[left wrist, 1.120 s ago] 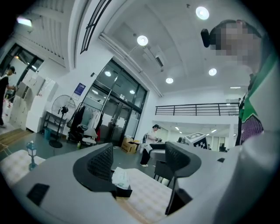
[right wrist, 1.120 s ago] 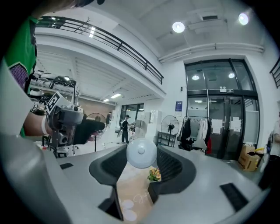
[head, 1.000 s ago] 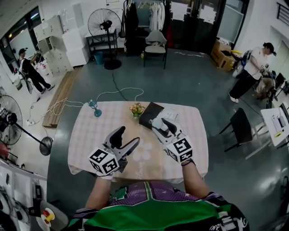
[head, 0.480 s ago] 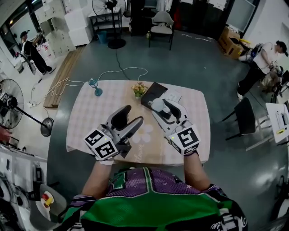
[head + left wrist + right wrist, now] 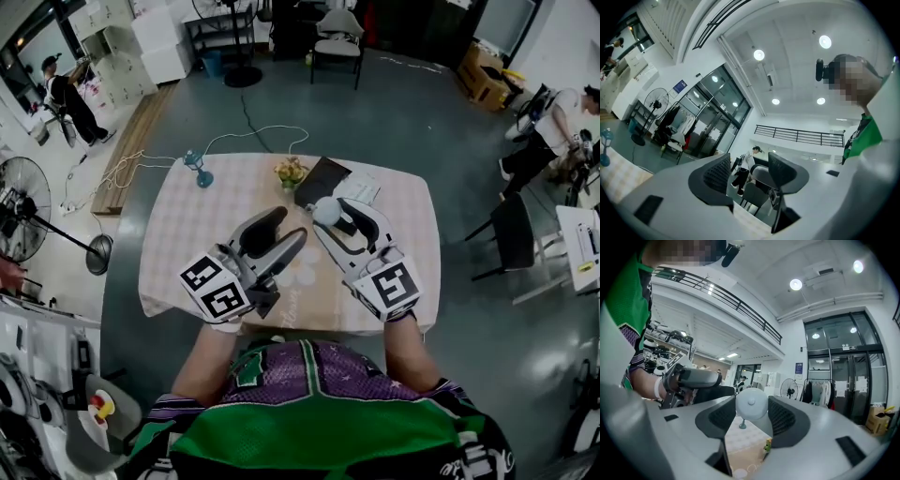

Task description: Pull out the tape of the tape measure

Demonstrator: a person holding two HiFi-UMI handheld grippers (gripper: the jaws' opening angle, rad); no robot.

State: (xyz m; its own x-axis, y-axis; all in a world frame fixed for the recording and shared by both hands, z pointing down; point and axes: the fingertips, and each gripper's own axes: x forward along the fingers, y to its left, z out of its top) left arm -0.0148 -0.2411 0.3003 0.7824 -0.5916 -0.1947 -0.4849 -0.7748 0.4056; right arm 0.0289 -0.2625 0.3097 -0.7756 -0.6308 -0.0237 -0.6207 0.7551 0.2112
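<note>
In the head view my right gripper (image 5: 343, 215) hovers over the table's middle, shut on a small round white tape measure (image 5: 324, 212) at its fingertips. The right gripper view has that white disc (image 5: 751, 404) pinched between the two dark pads of the right gripper (image 5: 751, 416). No tape shows pulled out of it. My left gripper (image 5: 289, 225) is just left of it, pointing toward the tape measure, a short gap away. Its jaws are closing with nothing between them; the left gripper view shows only the room beyond the left gripper (image 5: 749, 171).
Below lies a table with a checked cloth (image 5: 183, 248). On its far side stand a small blue desk fan (image 5: 198, 172), a flower pot (image 5: 291, 172) and a dark notebook (image 5: 321, 179). A black chair (image 5: 511, 239) stands to the right, a floor fan (image 5: 23, 220) to the left.
Both grippers have come up and closer together over the table. The left jaws have narrowed. The right gripper keeps its hold on the tape measure.
</note>
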